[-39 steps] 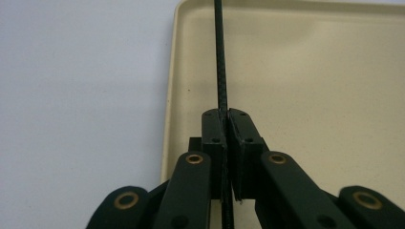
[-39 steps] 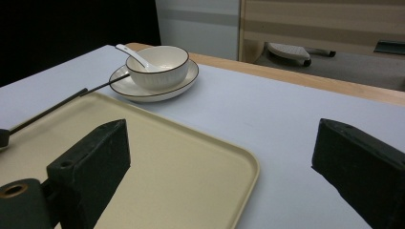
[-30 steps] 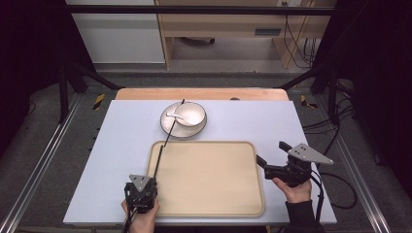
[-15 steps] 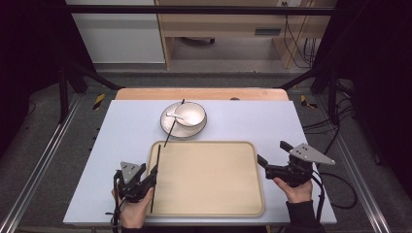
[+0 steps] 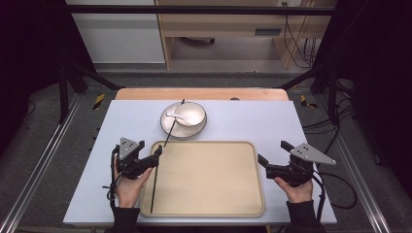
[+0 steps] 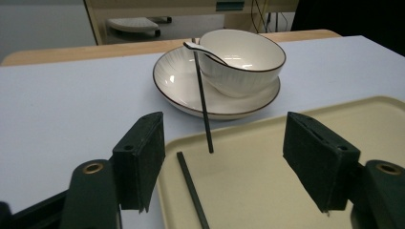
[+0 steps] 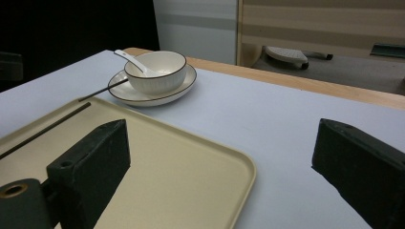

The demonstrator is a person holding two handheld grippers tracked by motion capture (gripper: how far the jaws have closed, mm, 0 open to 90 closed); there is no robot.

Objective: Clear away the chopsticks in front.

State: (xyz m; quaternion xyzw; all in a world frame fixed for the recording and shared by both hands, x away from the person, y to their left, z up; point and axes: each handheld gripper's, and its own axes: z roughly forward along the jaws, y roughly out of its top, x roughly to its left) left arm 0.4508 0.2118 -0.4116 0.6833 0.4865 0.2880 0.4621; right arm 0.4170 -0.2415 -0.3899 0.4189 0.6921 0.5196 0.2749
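Note:
A cream tray (image 5: 209, 179) lies in the middle of the pale blue table. One black chopstick (image 5: 154, 187) lies flat along the tray's left side. A second chopstick (image 5: 172, 126) leans from the white plate (image 5: 167, 130) down over the tray's far left corner. On the plate stands a white bowl (image 5: 192, 115) with a spoon (image 5: 174, 115) in it. My left gripper (image 5: 149, 148) is open over the tray's left rim, with the flat chopstick's (image 6: 191, 188) far end between its jaws, untouched. My right gripper (image 5: 272, 151) is open, just right of the tray.
The table's wooden far edge (image 5: 199, 93) runs behind the plate. Bare table top (image 5: 252, 121) stretches right of the bowl. Metal frame rails (image 5: 53, 145) flank the table. A cable (image 5: 335, 189) trails from the right gripper.
My left gripper has moved from the table's near edge forward along the tray's left rim. One chopstick now lies bare on the tray behind it. The right gripper has stayed put.

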